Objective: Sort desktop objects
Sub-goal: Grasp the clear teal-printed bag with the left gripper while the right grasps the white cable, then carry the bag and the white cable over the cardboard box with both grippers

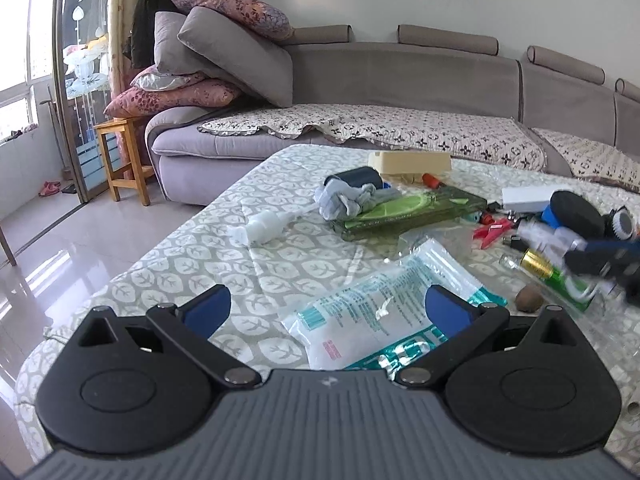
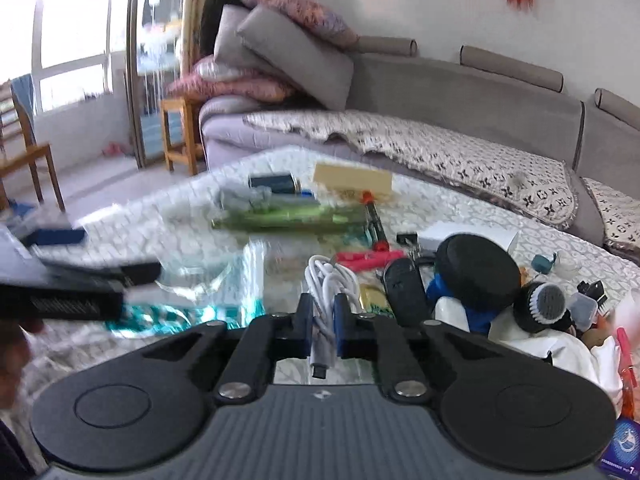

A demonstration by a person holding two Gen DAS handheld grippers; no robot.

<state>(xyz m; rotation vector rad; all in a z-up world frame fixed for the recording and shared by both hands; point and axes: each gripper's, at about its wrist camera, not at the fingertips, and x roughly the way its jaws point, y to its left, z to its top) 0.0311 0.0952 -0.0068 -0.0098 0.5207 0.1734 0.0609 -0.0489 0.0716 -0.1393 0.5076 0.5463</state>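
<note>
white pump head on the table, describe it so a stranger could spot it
On the leaf-patterned table before the grey sofa, look left of the green tray. The white pump head lies alone on its side, the only all-white plastic piece there.

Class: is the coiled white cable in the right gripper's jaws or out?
In: the right gripper is shut on the coiled white cable, blue pads pressing both sides.

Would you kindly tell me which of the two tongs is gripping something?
The right tongs, shut on the coiled white cable; the left tongs stand wide open over a plastic packet, holding nothing.
</note>
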